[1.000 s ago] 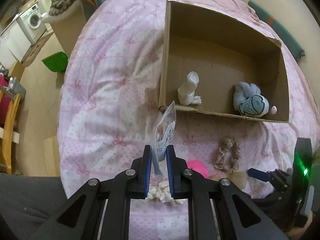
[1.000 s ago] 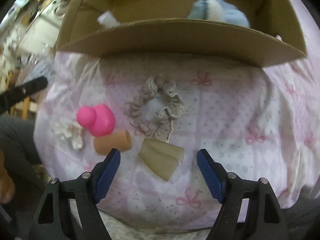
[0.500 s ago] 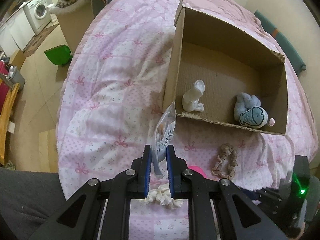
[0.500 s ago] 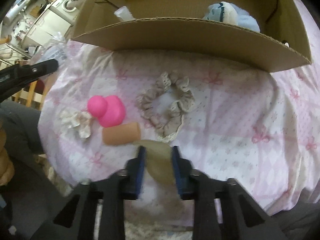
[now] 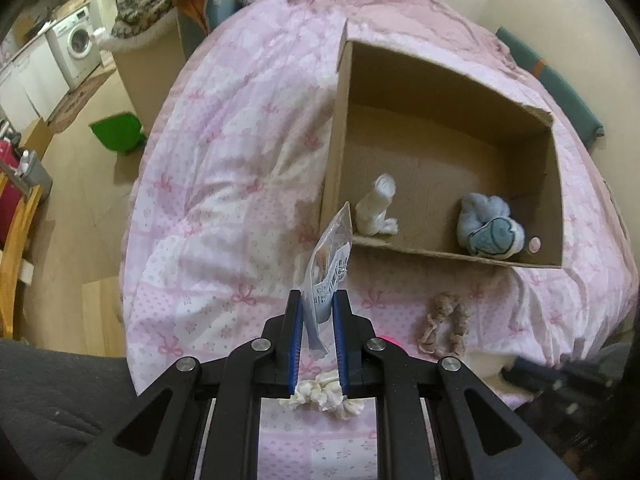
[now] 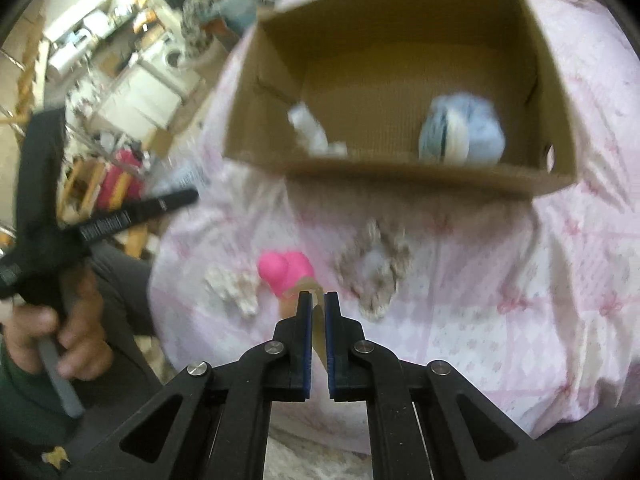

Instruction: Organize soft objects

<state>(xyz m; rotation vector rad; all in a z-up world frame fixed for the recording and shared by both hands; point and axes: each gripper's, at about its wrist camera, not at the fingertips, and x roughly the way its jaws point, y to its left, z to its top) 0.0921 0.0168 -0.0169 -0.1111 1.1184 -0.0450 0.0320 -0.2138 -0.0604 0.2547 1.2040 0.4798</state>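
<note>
My left gripper [image 5: 317, 300] is shut on a clear plastic packet [image 5: 330, 264] and holds it upright above the pink bedspread, just short of the cardboard box [image 5: 340, 128]. The box holds a white soft item [image 5: 376, 208] and a blue plush [image 5: 490, 232]. My right gripper [image 6: 316, 300] is shut on a thin beige soft piece [image 6: 318, 326] and has it raised above the bed. A pink soft toy [image 6: 286, 270], a white scrunchie [image 6: 236, 286] and a beige scrunchie [image 6: 376, 264] lie on the bed before the box.
The bed's left edge drops to a wooden floor with a green bin [image 5: 118, 132]. A washing machine [image 5: 80, 46] stands far left. The left gripper's handle and hand [image 6: 52, 320] show at the left of the right wrist view.
My right gripper closed on the beige piece and lifted it away from the bed. My left gripper rose and pulled back a little with the packet still held.
</note>
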